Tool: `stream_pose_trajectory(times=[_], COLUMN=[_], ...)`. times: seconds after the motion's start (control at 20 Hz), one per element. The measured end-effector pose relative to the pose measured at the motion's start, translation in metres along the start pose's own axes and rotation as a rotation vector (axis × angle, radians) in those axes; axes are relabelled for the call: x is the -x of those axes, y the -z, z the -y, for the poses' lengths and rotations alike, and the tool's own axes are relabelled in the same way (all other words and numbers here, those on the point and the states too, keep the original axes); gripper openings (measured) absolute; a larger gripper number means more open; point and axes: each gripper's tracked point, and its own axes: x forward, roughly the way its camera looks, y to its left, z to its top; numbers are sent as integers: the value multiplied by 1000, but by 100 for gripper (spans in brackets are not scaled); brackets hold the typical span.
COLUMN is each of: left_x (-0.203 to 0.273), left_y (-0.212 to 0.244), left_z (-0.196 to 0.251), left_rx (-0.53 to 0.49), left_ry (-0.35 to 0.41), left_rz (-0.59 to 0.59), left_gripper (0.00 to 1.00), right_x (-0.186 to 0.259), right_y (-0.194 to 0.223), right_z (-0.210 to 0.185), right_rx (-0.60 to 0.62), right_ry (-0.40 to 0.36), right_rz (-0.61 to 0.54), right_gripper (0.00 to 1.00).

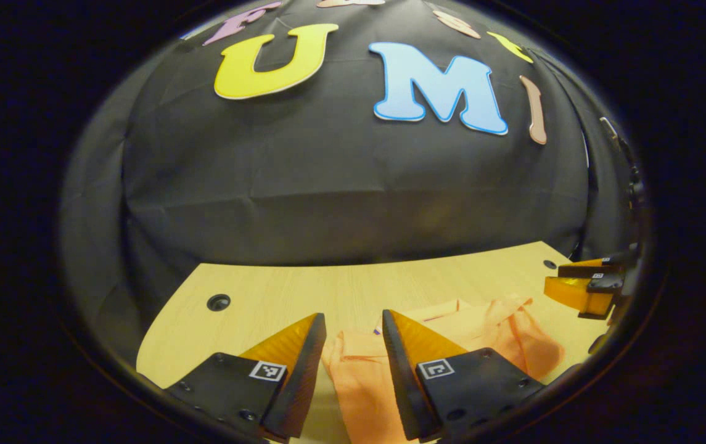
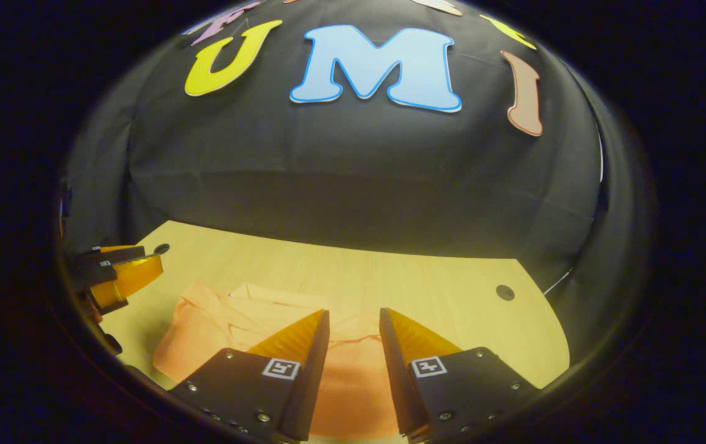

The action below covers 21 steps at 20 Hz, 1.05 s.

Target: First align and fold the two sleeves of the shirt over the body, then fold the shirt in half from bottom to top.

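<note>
An orange shirt [image 1: 359, 376] lies on the wooden table [image 1: 303, 296], collar end away from me, with a sleeve [image 1: 528, 342] rumpled over its right side. My left gripper [image 1: 353, 324] hovers open above the shirt's left part, nothing between its fingers. In the right gripper view the same shirt [image 2: 353, 382] spreads below my right gripper [image 2: 354, 320], which stands open over the shirt's right part; the other sleeve [image 2: 205, 327] lies folded at the left. Each gripper appears at the other view's edge: the right gripper [image 1: 584, 287] and the left gripper [image 2: 118, 271].
The table has a round cable hole at its far left [image 1: 218, 302] and another at its far right [image 2: 504, 292]. The black cloth wall [image 1: 353, 197] rises right behind the table's back edge. Bare wood lies between the shirt and that wall.
</note>
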Motion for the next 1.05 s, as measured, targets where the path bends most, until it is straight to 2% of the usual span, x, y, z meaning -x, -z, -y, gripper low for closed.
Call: stream_pose_trajectory(times=[0.05,0.15,0.2,0.25,0.3,0.4,0.45,0.65,0.85,1.05], left_x=[10,30,41,49,59,77,86,125,164,199], left_y=[-5,-13,-15,-17,-19,-22,-25,-35,-47,-49], left_z=[5,14,18,23,24,27,28,32,37,51], left_rx=[5,15,18,23,31,54,67,75,89,78], left_ry=[4,13,14,13,8,-7,-14,-52,-68,-69], left_rz=[18,43,54,62,75,97,109,155,203,229], left_gripper=[63,63,68,69,78,87,89,89,94,94], right_x=[9,31,41,55,68,92,103,144,176,208], right_y=[-4,-15,-18,-19,-21,-26,-28,-39,-40,-34], right_z=[0,3,3,5,6,7,8,13,16,22], right_rx=[2,8,8,10,18,44,57,90,81,91], right_ry=[-1,-4,-6,-7,-1,14,19,33,17,21], right_rz=[21,66,77,96,115,157,179,259,294,320], right_gripper=[54,55,67,73,75,75,75,75,73,75])
